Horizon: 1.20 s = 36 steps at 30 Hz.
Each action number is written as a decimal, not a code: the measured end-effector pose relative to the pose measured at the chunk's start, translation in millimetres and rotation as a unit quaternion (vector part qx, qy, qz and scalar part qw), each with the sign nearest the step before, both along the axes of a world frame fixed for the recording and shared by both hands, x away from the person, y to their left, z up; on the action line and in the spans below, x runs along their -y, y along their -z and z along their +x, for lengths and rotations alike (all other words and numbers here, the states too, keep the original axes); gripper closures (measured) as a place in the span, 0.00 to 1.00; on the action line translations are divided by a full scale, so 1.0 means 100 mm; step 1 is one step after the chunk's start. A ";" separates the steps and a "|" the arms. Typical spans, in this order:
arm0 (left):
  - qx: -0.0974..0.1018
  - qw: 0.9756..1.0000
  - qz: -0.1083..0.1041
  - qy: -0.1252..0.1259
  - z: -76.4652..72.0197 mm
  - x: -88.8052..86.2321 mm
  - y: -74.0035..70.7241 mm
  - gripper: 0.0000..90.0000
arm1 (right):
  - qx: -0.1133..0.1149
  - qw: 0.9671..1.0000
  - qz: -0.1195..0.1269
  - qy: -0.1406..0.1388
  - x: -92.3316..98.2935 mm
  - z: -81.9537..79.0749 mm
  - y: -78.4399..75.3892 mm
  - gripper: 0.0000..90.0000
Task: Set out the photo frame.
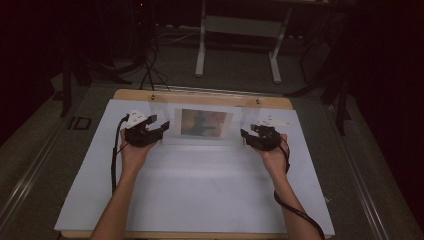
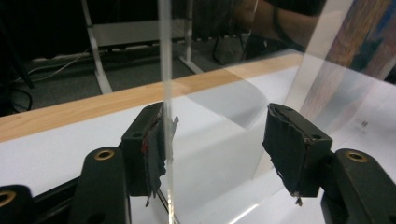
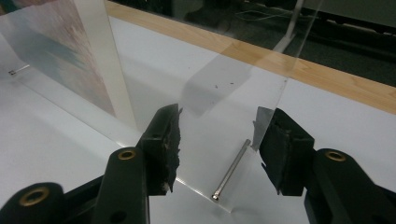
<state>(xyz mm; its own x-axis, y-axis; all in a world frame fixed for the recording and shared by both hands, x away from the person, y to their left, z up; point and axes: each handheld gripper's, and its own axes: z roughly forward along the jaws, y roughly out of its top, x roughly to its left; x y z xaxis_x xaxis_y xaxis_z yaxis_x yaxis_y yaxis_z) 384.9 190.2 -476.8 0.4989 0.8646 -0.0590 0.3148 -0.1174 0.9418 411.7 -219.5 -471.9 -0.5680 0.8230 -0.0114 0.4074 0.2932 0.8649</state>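
Acrylic frame (image 1: 206, 124) between both open tools

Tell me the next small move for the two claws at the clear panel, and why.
Probably close both claws. The left claw and right claw are open, each astride an edge of the upright clear acrylic panel holding a picture. A metal pin lies between the right jaws, so close gently to avoid pinching it.

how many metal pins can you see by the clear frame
2. One metal pin lies at the clear acrylic frame's foot between the right gripper's open jaws. A second pin shows faintly at the frame's far end. More may be hidden.
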 end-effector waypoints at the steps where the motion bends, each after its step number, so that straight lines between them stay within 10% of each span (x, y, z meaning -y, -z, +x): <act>1: 0.002 1.000 0.007 -0.004 0.00 0.02 0.01 0.45 | 0.000 1.000 0.000 0.001 0.00 0.00 0.00 0.56; 36: -0.031 0.999 0.011 -0.027 0.17 0.06 -0.06 0.45 | -0.009 0.999 -0.026 0.025 -0.09 0.13 -0.02 0.55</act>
<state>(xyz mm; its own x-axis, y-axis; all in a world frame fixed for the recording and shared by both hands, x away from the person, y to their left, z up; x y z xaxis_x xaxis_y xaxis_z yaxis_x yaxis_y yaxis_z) 401.7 183.9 -471.0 0.4468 0.8920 -0.0686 0.3793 -0.1194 0.9175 425.1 -210.5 -470.2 -0.5275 0.8484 -0.0445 0.4379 0.3163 0.8415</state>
